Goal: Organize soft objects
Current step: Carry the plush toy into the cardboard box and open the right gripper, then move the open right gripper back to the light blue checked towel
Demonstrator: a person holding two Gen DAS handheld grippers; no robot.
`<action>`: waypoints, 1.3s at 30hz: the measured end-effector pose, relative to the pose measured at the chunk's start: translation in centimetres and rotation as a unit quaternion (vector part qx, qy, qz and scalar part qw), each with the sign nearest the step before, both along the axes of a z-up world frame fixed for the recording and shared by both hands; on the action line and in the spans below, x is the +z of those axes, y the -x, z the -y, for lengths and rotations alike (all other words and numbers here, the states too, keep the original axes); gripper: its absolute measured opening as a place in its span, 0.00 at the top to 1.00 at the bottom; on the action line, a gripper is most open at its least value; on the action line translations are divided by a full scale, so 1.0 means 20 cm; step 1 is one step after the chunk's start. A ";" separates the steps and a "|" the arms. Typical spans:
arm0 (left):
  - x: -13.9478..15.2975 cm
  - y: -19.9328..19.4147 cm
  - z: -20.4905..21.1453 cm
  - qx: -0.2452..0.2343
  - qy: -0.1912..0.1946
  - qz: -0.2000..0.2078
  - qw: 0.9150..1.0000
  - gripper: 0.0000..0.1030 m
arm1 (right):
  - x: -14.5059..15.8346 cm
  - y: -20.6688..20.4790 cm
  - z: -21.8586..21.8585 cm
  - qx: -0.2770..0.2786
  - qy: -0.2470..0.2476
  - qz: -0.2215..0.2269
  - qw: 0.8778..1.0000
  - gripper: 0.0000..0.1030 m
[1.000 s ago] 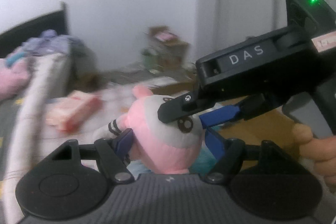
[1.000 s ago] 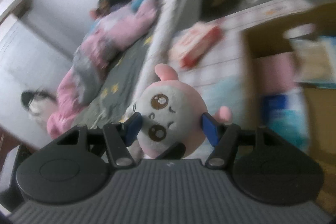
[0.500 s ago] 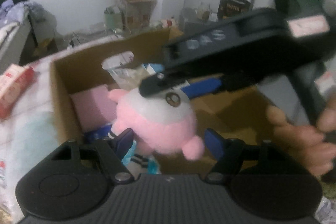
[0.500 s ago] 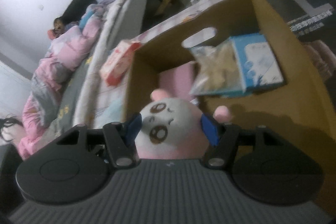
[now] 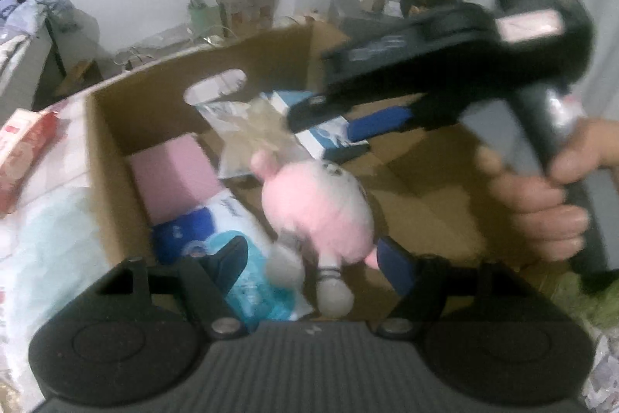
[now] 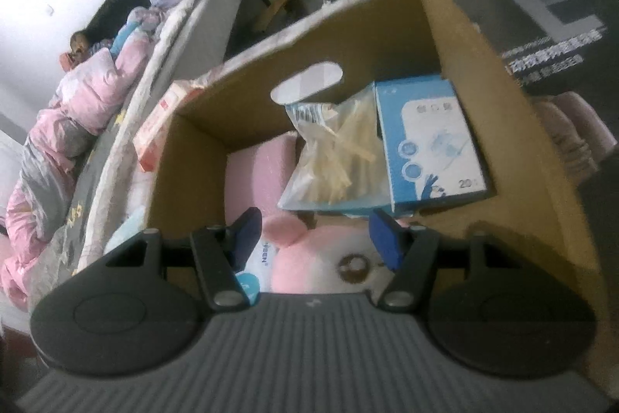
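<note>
Though blurred, plush toy [image 5: 321, 208] fills box [image 5: 104, 157].

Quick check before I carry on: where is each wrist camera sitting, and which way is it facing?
Left wrist: on the left gripper, looking down into the cardboard box; shows its own fingers, the right gripper and the hand holding it.
Right wrist: on the right gripper, looking steeply into the same box, bed behind; shows only its fingers.
Shared: pink plush, box, blue carton.
</note>
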State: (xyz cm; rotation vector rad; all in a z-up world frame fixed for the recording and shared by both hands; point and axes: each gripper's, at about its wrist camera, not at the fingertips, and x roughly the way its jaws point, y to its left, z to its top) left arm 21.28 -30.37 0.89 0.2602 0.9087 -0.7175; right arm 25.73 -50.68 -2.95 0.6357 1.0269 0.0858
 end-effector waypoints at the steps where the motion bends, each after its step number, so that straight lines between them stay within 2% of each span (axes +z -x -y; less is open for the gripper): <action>1: 0.02 0.00 -0.02 0.004 0.003 0.002 1.000 0.26 | 0.03 0.02 0.01 -0.002 -0.002 0.006 1.000 0.40; 7: 0.18 0.05 -0.17 0.028 0.026 0.026 0.999 0.20 | 0.13 0.12 0.06 -0.026 -0.008 0.012 1.000 0.40; 12: 0.33 0.13 -0.32 0.038 0.037 0.048 0.997 0.16 | 0.19 0.23 0.06 -0.040 -0.043 0.024 0.998 0.40; 18: 0.49 0.25 -0.68 0.073 0.052 0.077 0.993 0.13 | 0.37 0.42 -0.10 -0.038 -0.075 0.080 0.993 0.39; 21: 0.53 0.32 -0.87 0.092 0.051 0.092 0.990 0.13 | 0.44 0.53 -0.23 -0.018 -0.116 0.117 0.986 0.39; 26: 0.54 0.47 -1.20 0.144 0.033 0.112 0.983 0.13 | 0.49 0.64 -0.49 0.028 -0.154 0.150 0.976 0.39; 31: 0.52 0.62 -1.45 0.195 0.033 0.121 0.973 0.13 | 0.49 0.67 -0.77 0.085 -0.166 0.148 0.971 0.39; 39: 0.32 0.87 -1.68 0.240 0.035 0.097 0.965 0.13 | 0.49 0.69 -1.15 0.164 -0.182 0.125 0.962 0.39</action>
